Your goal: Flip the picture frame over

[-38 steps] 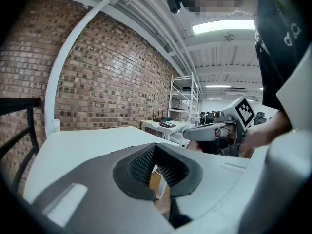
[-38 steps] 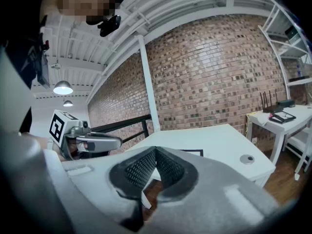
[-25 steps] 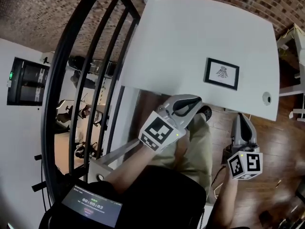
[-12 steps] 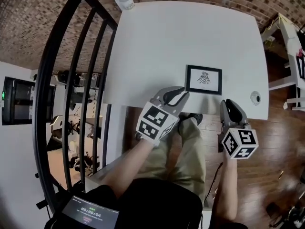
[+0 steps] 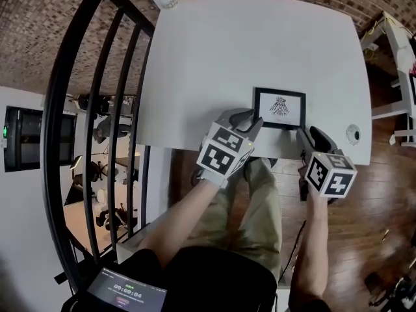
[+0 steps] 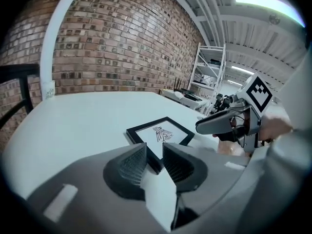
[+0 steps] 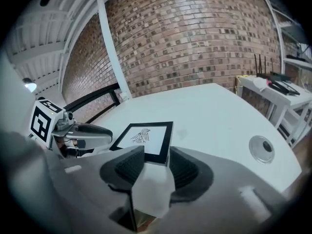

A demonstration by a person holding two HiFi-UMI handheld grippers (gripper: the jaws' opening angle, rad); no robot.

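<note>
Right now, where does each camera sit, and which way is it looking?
Head view: on the person's head, looking steeply down at the table, picture frame, both forearms and legs.
Left gripper view: rides the left tool, looking along its opening jaws; a frame corner shows between them, ungripped; right tool at right.
Right gripper view: same on the right tool; jaws opening, the other near corner between them.
All share the frame.

The picture frame is black with a white middle, the table white, the brick wall red-brown
</note>
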